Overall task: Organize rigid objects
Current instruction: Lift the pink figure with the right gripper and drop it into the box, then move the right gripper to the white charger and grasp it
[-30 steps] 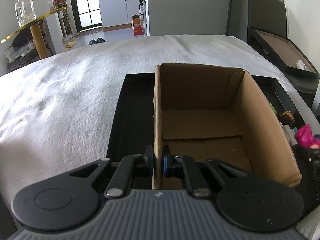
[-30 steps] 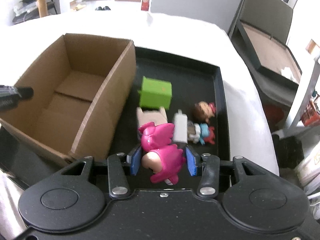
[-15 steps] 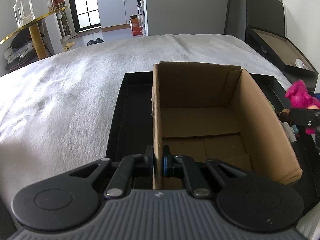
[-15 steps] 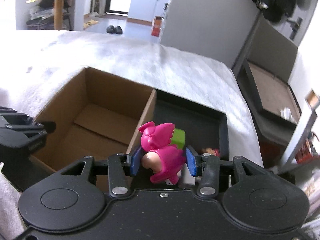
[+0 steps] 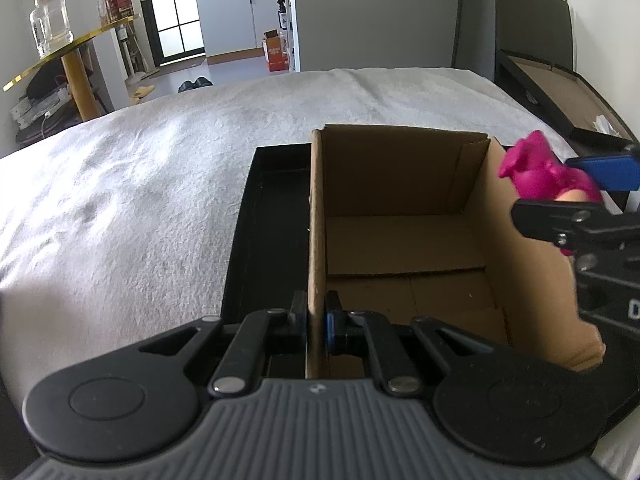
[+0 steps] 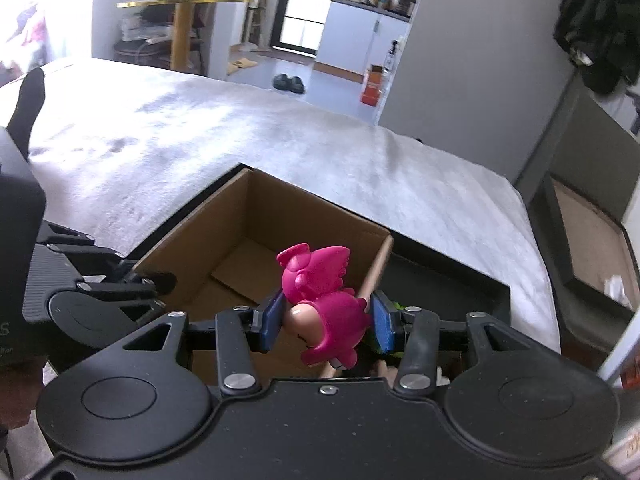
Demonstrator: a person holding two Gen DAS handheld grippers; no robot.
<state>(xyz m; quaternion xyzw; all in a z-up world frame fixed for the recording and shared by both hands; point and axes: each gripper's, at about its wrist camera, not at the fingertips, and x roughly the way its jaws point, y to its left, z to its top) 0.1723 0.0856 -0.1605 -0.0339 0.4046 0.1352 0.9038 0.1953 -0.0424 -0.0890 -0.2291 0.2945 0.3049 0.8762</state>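
Note:
An open cardboard box (image 5: 400, 240) stands in a black tray (image 5: 264, 216) on a white-covered bed. My left gripper (image 5: 316, 316) is shut on the box's near left wall. My right gripper (image 6: 326, 320) is shut on a pink winged toy figure (image 6: 320, 300) and holds it above the box's right wall (image 6: 376, 268). The pink figure (image 5: 540, 172) and right gripper also show at the right edge of the left wrist view. The box (image 6: 248, 252) interior looks empty.
A green object (image 6: 400, 306) peeks from behind the right finger in the tray (image 6: 460, 280). A flat framed board (image 6: 588, 232) lies right of the bed. A gold-topped side table (image 5: 68, 56) stands far left.
My right gripper has lifted the pink figure out of the tray and carried it left and up, to above the box's right wall. The left gripper has stayed clamped on the box.

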